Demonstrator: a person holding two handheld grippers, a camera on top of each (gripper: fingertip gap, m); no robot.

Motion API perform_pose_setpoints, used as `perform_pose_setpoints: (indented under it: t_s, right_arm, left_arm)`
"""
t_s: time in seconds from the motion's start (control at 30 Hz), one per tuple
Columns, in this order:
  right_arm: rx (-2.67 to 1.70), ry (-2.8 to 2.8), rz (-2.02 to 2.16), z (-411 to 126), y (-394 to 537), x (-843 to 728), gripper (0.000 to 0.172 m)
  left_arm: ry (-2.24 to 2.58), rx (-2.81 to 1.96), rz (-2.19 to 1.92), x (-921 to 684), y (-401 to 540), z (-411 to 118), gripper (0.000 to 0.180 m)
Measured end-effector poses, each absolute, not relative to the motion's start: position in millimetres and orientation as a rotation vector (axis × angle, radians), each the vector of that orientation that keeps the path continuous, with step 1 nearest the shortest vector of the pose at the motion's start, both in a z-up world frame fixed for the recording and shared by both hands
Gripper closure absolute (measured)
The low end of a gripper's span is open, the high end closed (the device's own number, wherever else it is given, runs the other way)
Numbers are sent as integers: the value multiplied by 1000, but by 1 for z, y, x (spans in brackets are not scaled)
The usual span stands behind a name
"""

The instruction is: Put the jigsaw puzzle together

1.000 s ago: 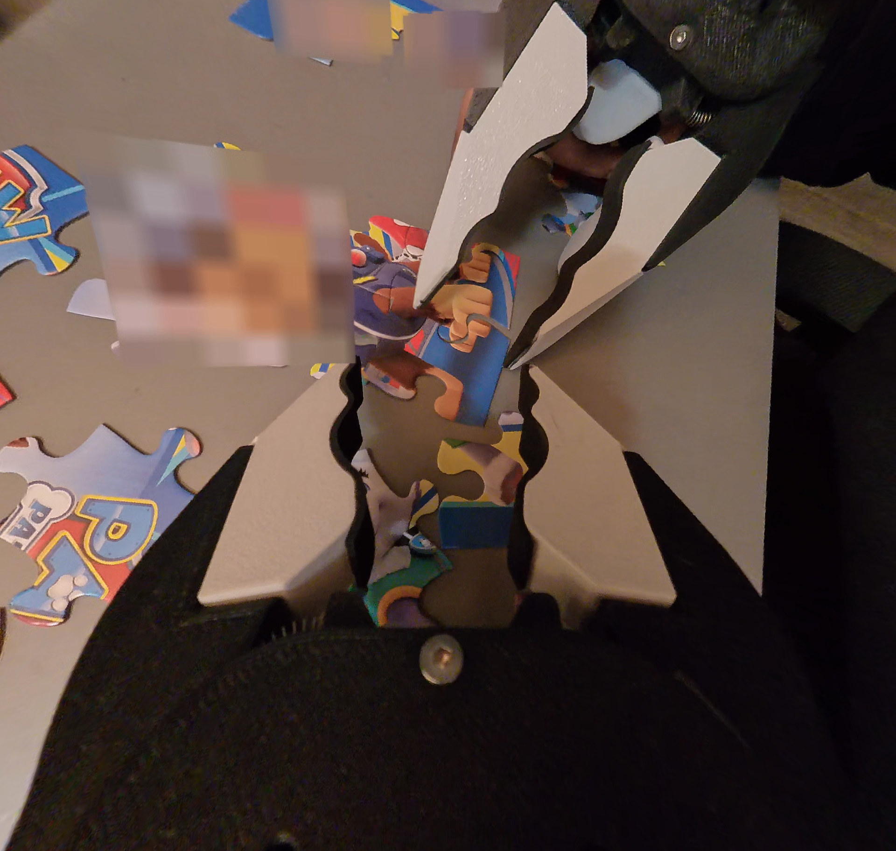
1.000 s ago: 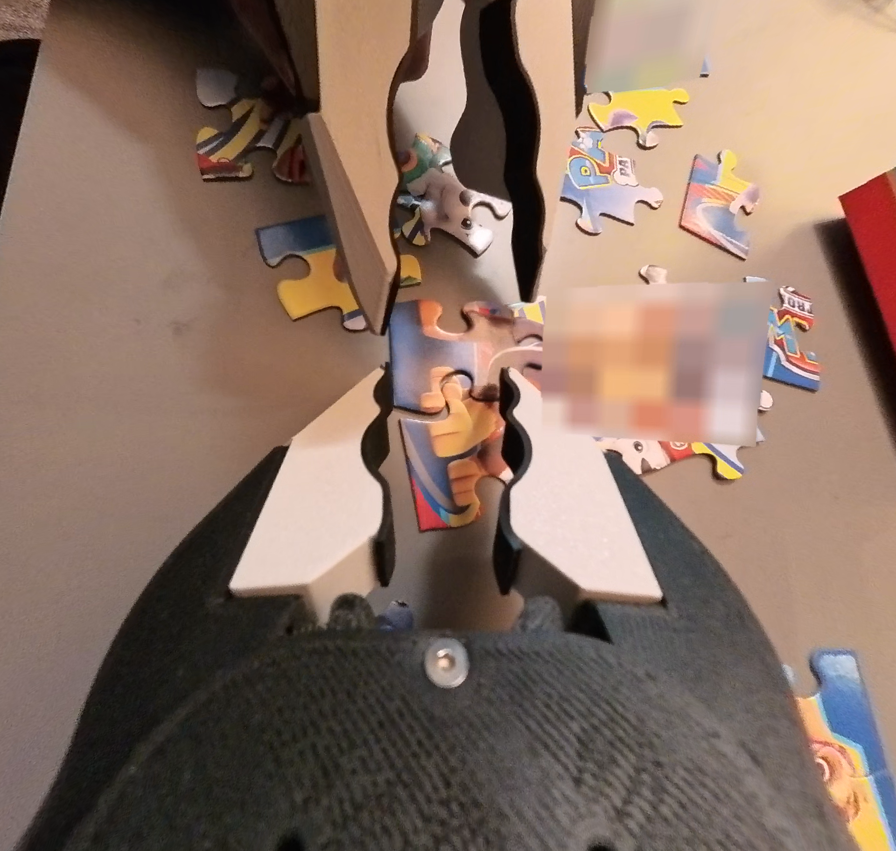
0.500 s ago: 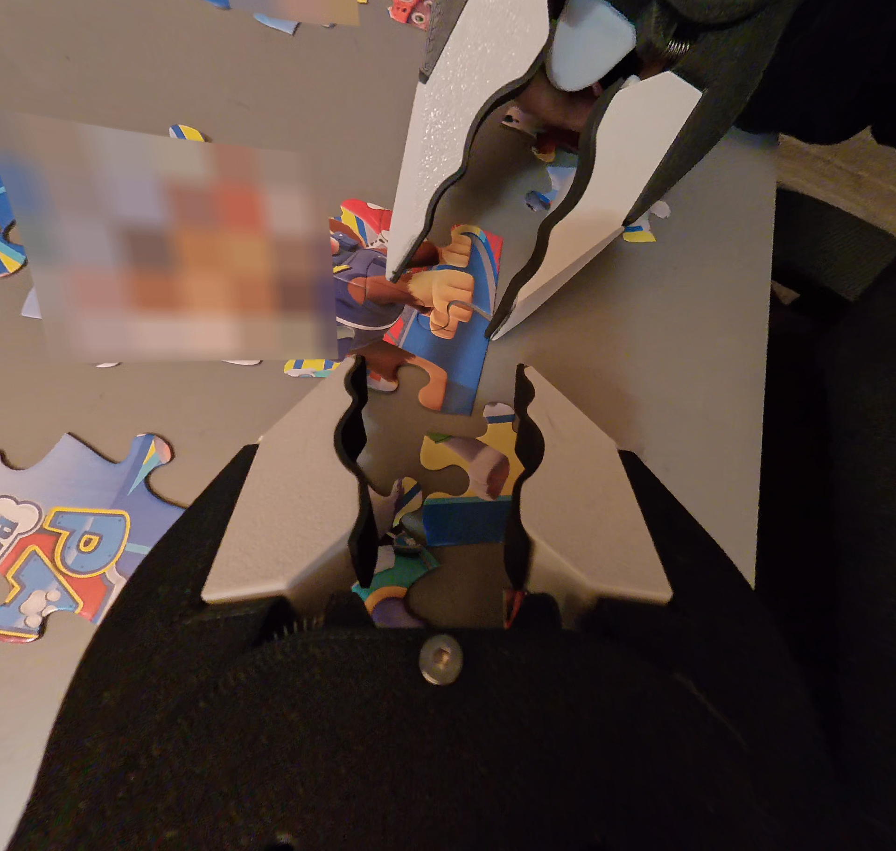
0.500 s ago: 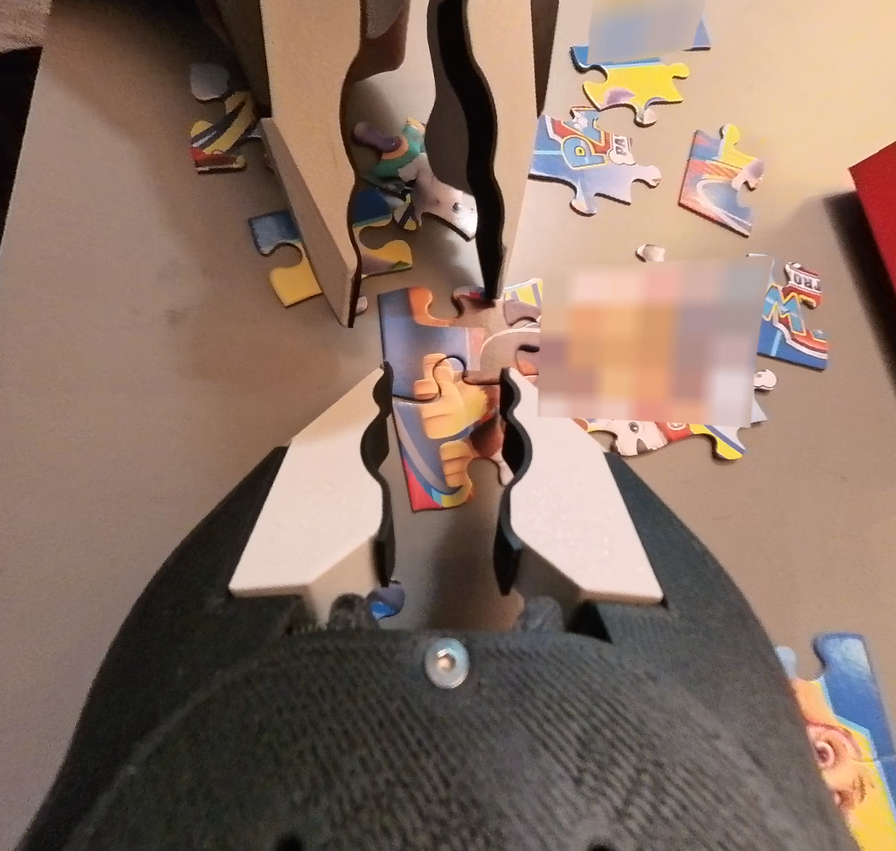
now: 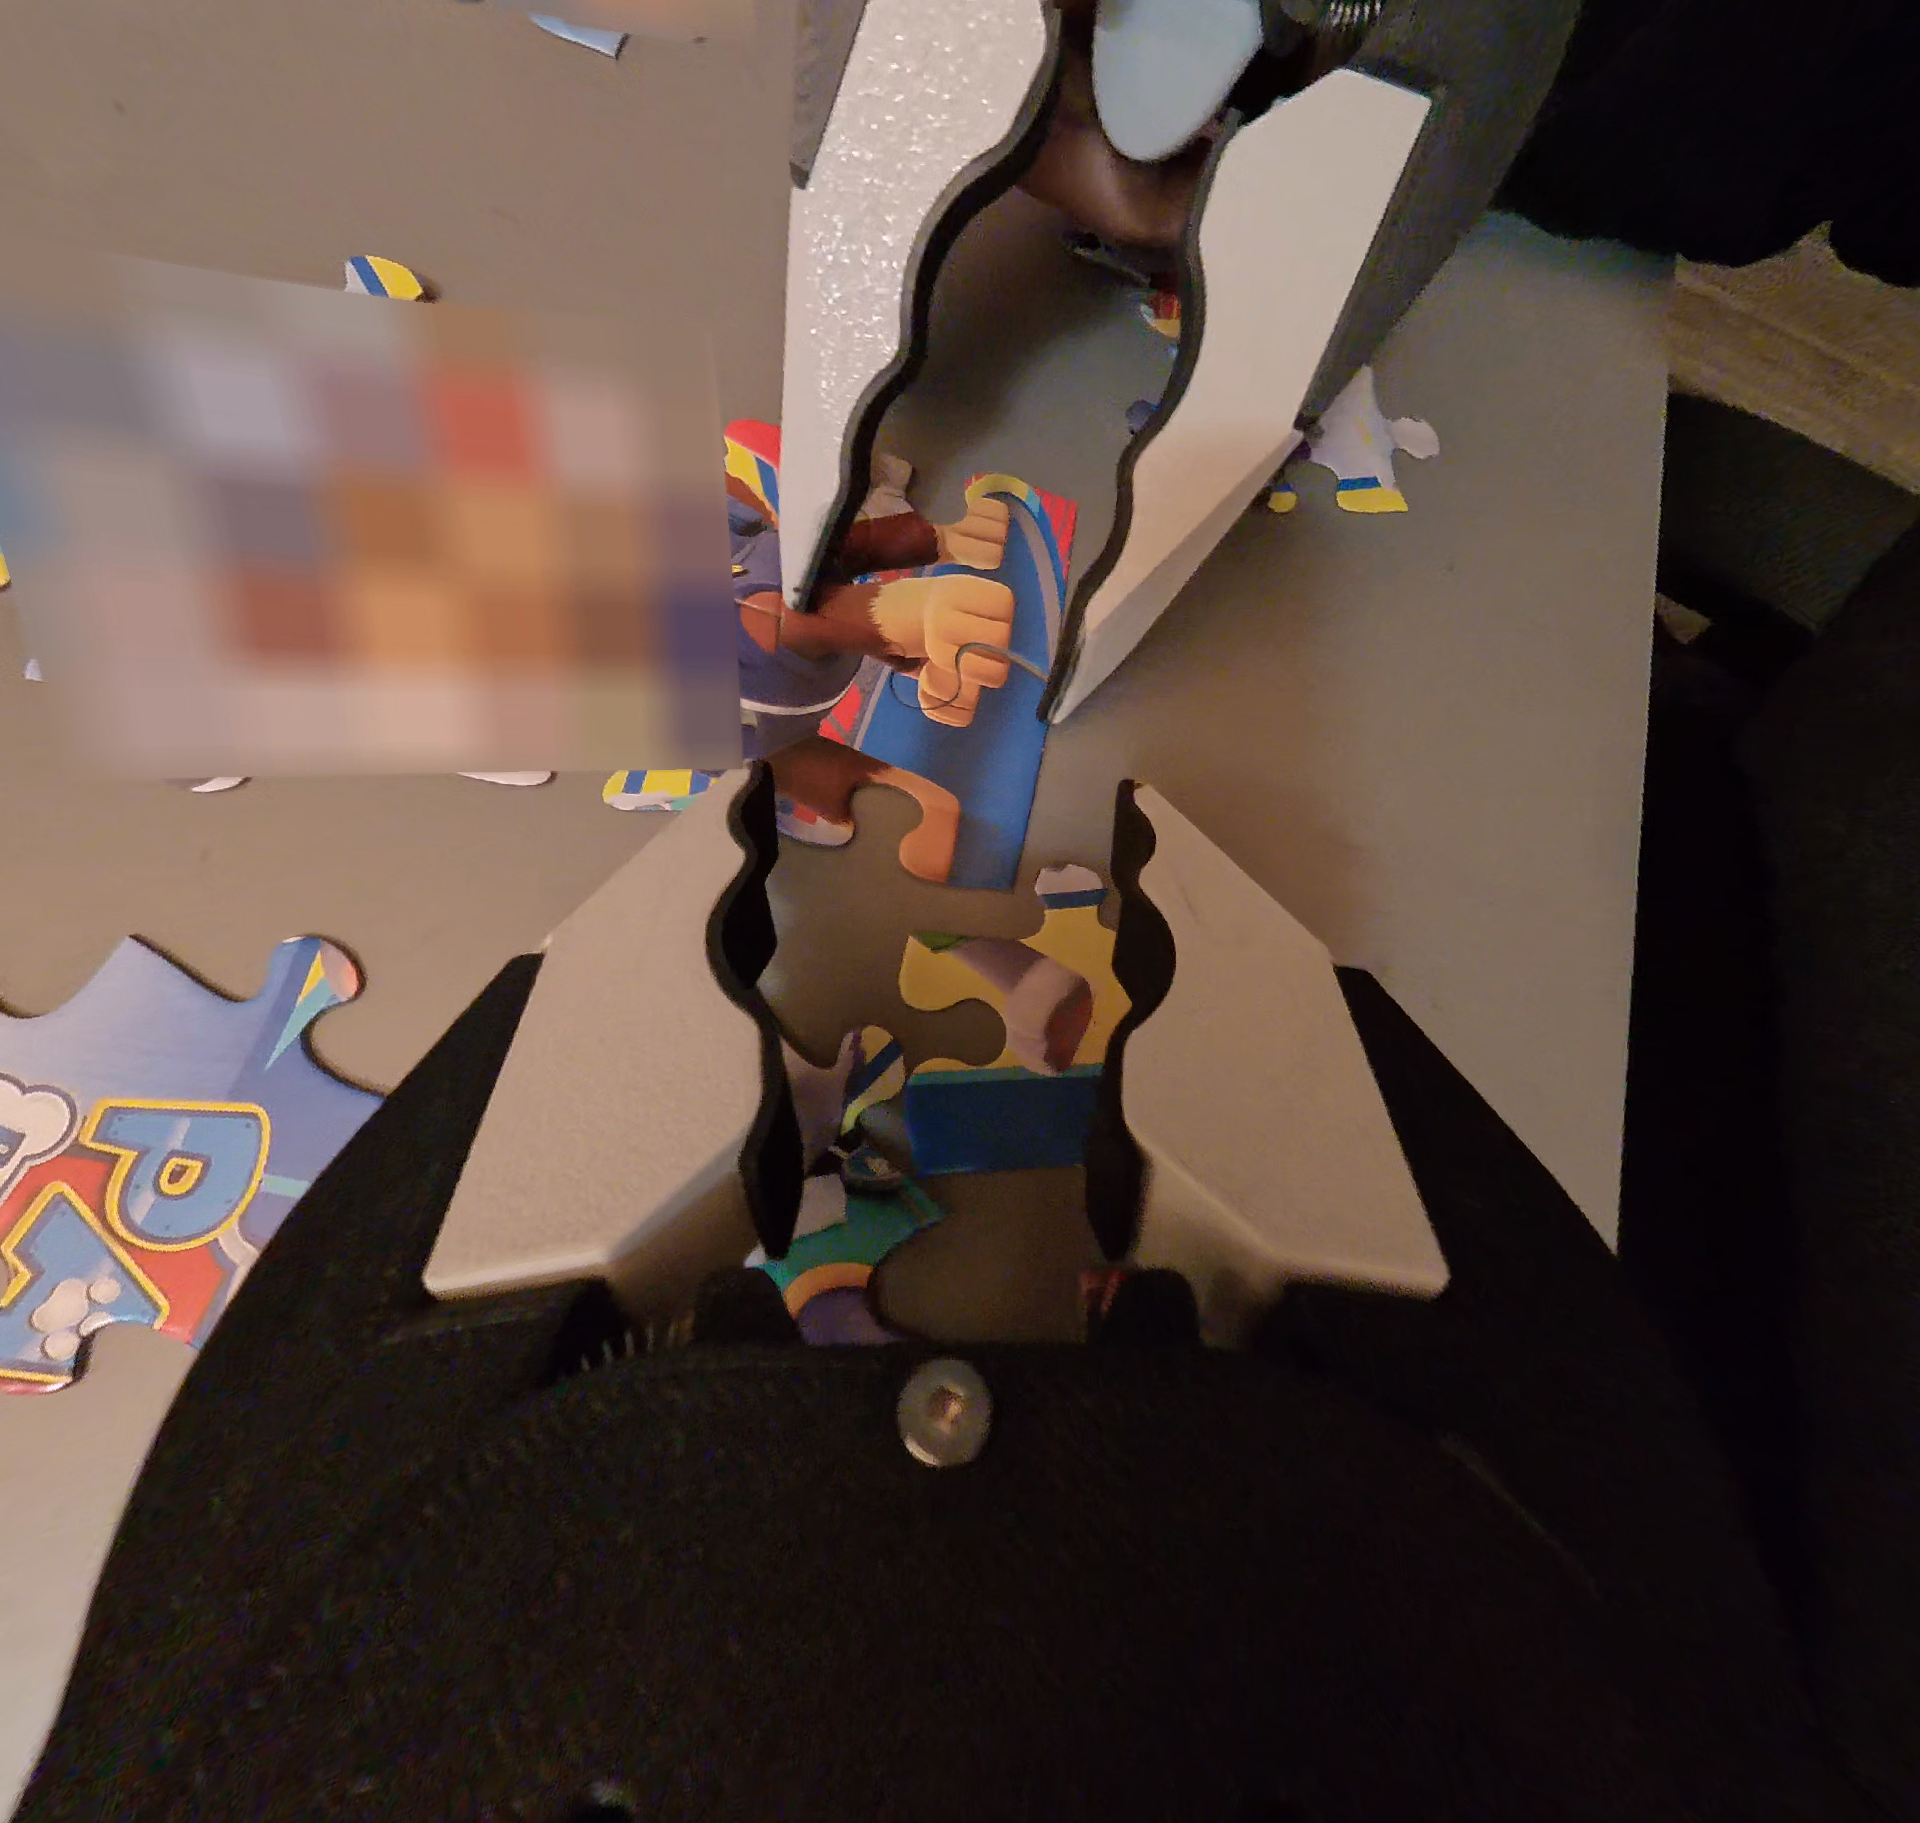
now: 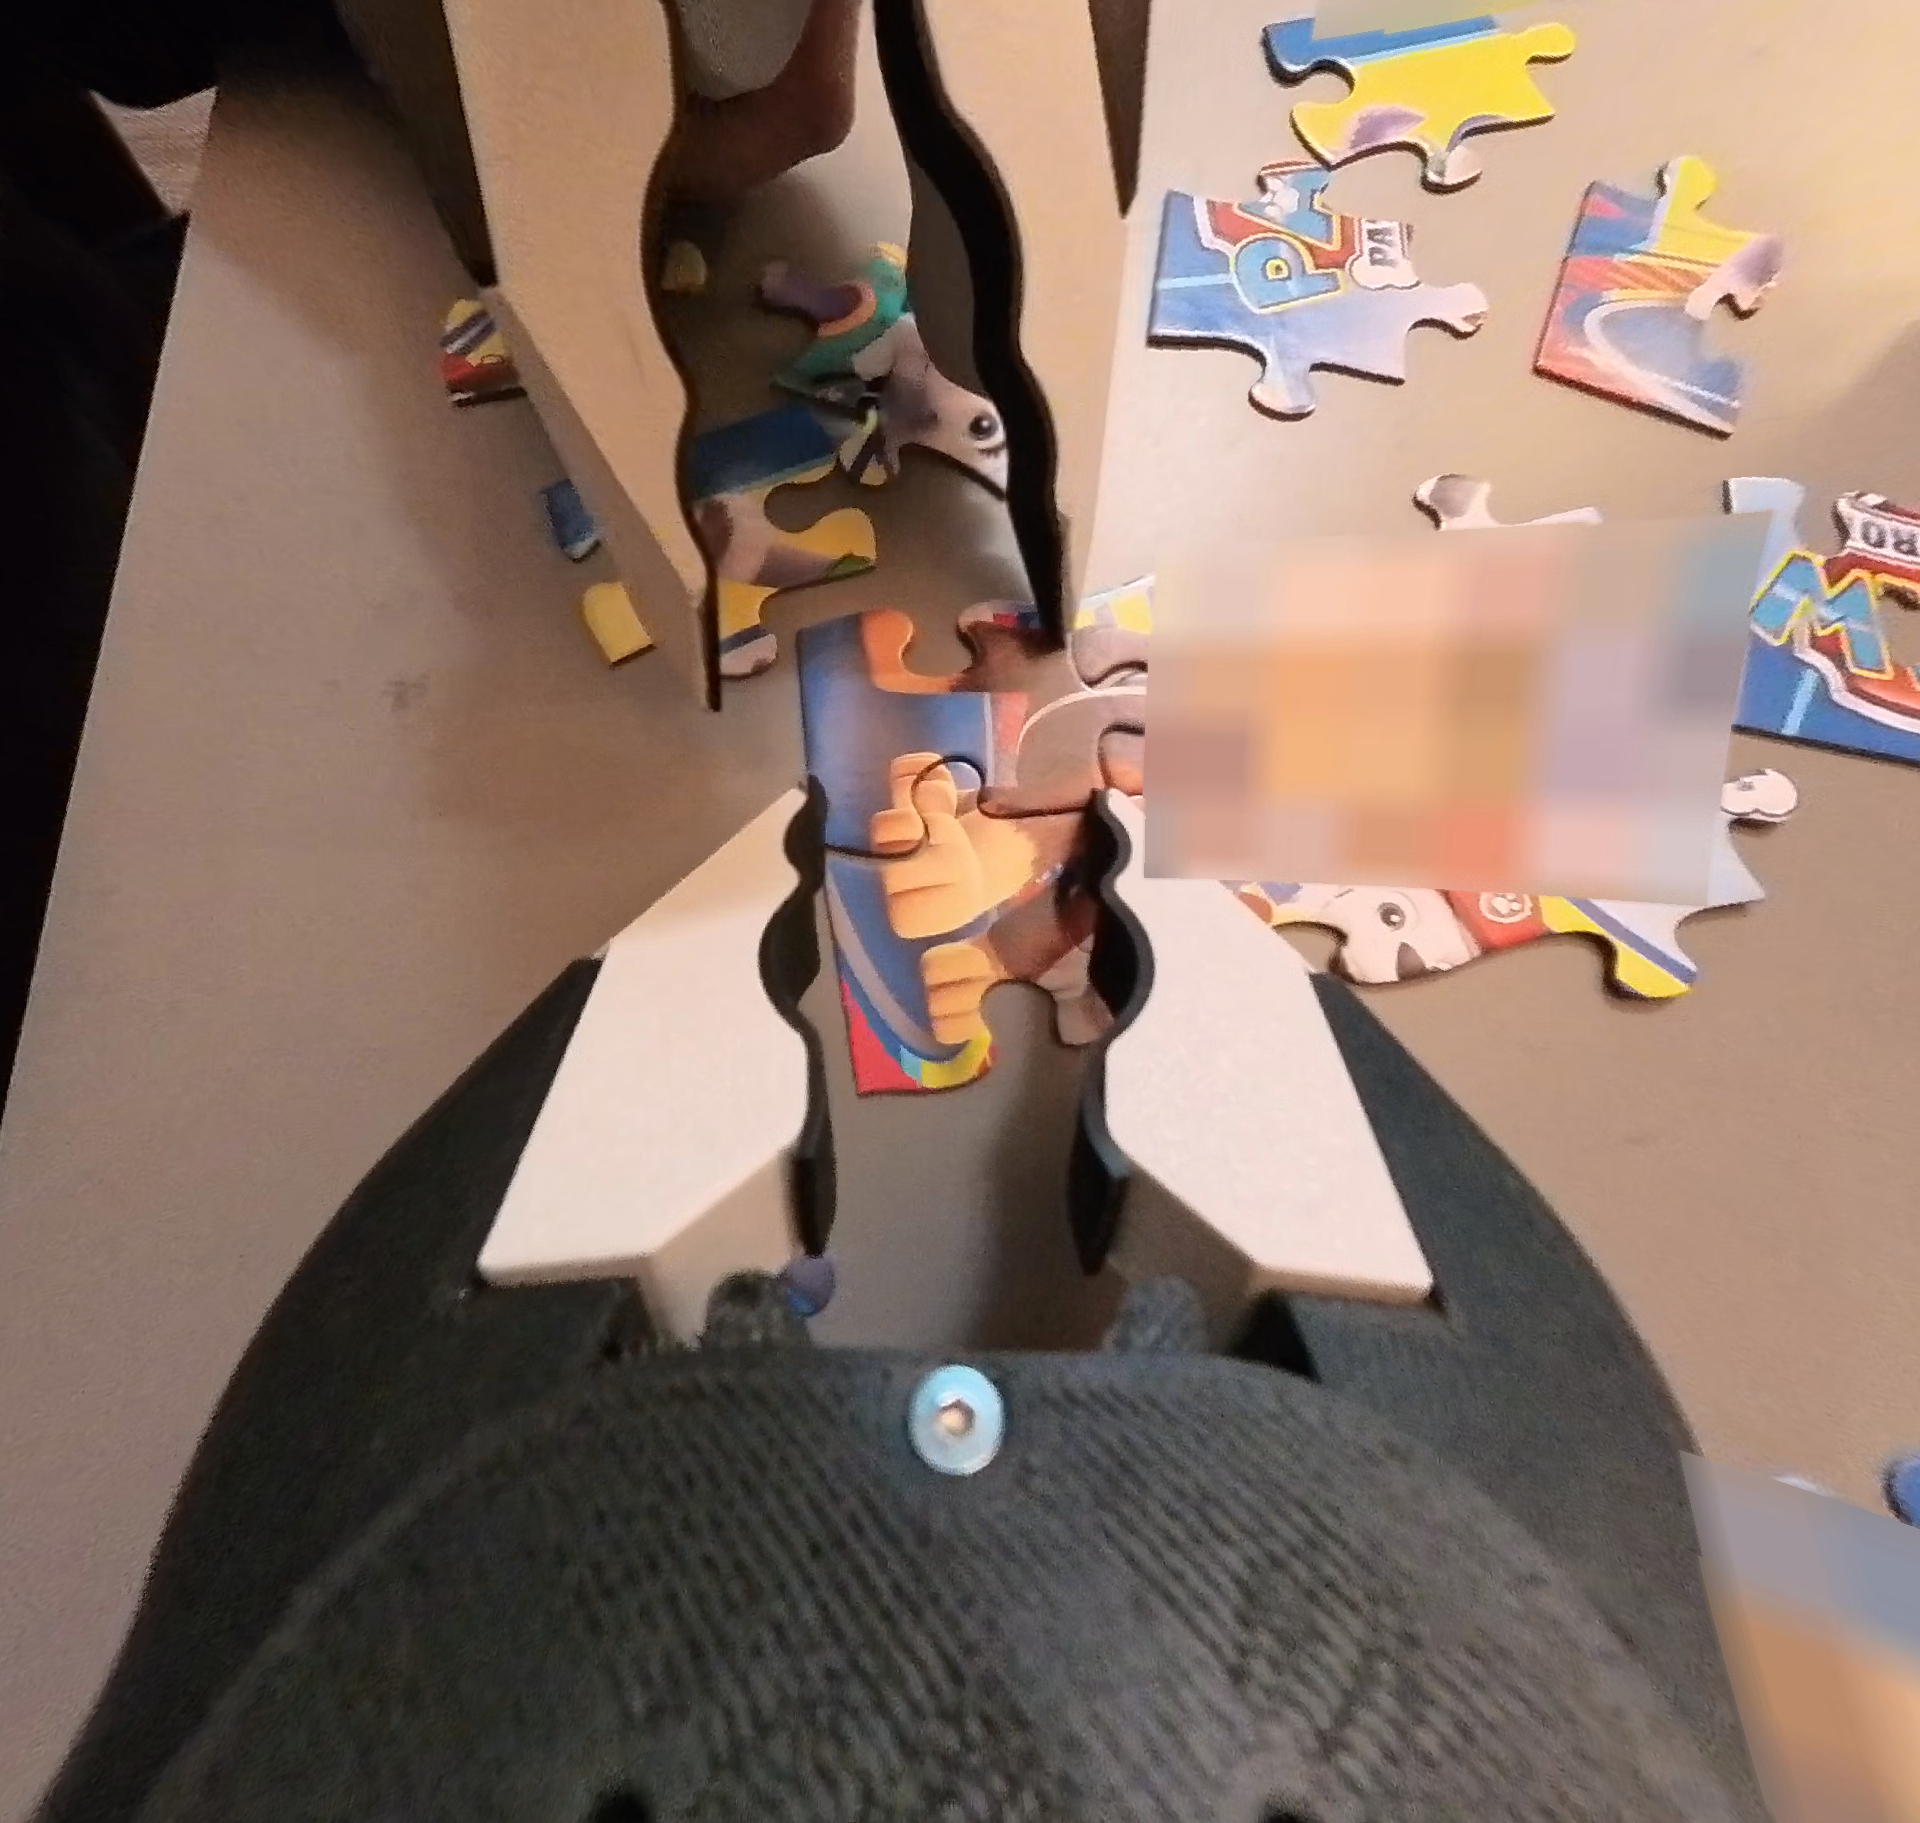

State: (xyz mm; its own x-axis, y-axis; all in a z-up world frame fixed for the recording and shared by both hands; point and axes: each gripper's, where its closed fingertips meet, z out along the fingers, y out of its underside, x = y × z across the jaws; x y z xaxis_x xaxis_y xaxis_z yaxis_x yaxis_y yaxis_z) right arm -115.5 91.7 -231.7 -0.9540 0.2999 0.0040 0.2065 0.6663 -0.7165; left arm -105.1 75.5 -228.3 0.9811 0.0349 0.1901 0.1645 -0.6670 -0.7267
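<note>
Both claws sit over the grey table (image 5: 1351,734), facing each other, tips close together. My left gripper (image 5: 940,797) is spread wide and grips nothing. A yellow-and-blue puzzle piece (image 5: 997,1046) lies flat on the table between its fingers, touching neither pad as far as I can see, and a teal-and-green piece (image 5: 842,1243) lies just behind it, near the finger roots. From the right wrist camera, one left tip stands at the knob end of the joined pieces and the other stands apart on bare table. My right gripper (image 6: 956,807) is also spread. It straddles a blue piece with a tan paw (image 6: 914,900), which lies flat and is locked into the neighbouring pieces on its right. From the left wrist camera, one right finger (image 5: 1091,630) comes down at the straight blue edge of that piece, while the other hangs over the printed face nearer the joined cluster. I cannot tell if either pad presses on the cardboard, and the piece is not lifted. Loose pieces lie scattered beyond: a blue lettered piece (image 6: 1278,287), a red-and-blue piece (image 6: 1642,319), a yellow piece (image 6: 1434,80), and a red-and-yellow edge strip (image 6: 1455,932) joined under the mosaic patch. The table edge runs close on the far side, past the right gripper.
</note>
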Motion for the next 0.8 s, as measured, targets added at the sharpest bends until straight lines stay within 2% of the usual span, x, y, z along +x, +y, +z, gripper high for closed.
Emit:
perform_pose_setpoints:
  t_s: [0.8]
  right_arm:
    - [-399,-2784,1160,-232,90,-119,123]
  left_arm:
    - [-147,-2306,-200,-106,79,-229,118]
